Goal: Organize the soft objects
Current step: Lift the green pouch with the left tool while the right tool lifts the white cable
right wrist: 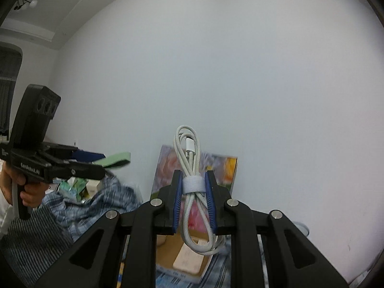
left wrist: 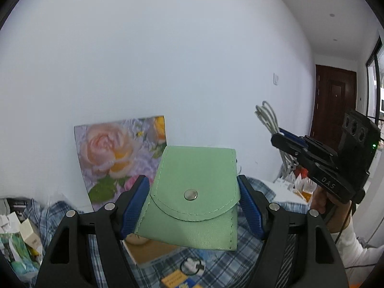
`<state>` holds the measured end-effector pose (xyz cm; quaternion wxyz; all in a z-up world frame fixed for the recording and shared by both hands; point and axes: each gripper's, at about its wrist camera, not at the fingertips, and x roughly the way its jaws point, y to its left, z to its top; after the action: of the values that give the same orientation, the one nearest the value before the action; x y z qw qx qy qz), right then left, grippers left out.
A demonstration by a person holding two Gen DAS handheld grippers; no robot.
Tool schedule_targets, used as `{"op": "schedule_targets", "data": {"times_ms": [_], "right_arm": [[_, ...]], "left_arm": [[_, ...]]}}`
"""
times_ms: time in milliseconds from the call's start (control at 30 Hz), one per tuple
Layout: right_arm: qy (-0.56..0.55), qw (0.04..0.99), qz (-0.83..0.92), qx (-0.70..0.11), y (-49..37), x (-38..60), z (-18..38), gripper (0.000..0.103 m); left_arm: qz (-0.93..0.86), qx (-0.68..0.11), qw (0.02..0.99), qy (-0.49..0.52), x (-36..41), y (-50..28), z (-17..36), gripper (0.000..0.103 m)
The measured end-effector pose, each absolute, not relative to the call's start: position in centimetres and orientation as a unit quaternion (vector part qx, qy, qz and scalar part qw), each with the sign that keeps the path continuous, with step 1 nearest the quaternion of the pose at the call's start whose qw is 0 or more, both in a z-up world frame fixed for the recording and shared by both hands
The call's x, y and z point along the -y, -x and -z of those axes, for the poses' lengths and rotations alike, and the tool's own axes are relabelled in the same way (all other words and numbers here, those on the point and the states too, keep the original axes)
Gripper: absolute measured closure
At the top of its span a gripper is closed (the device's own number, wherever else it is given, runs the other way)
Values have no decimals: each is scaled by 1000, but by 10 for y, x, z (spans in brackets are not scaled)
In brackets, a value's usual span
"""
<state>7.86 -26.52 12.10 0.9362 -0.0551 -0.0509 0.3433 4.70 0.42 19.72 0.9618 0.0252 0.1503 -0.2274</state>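
1. Above a cluttered table draped in plaid cloth (left wrist: pixel 261 189), two hand-held grippers are raised in front of a white wall, each carrying one item.
2. The left gripper (left wrist: pixel 193 206) is clamped on a green pouch (left wrist: pixel 192 199) with a metal snap (left wrist: pixel 190 195); its blue pads (left wrist: pixel 135 206) press the pouch's two side edges, and the flap is closed.
3. The right gripper (right wrist: pixel 194 199) is closed narrowly on a coiled white cable (right wrist: pixel 192 187), pinching it at the band that ties the coil; loops stick out above and below the pads.
4. Both items hang in the air, well clear of the table, the cable to the right of the pouch.
5. The step in hand appears to be pairing the two: the cable likely goes into the pouch.
6. That would call for the snap to be undone and the flap lifted first, which is awkward with both grippers full.
7. A floral picture (left wrist: pixel 120 153) leans on the wall behind.
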Motion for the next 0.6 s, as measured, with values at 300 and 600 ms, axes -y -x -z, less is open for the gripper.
{"op": "schedule_targets", "data": {"times_ms": [300, 600], "right_arm": [[59, 938, -323, 112, -71, 249, -161, 85], [50, 933, -333, 125, -89, 223, -179, 85]], "left_arm": [[138, -77, 985, -64, -1, -55, -232, 28], [98, -42, 993, -50, 4, -76, -249, 28]]}}
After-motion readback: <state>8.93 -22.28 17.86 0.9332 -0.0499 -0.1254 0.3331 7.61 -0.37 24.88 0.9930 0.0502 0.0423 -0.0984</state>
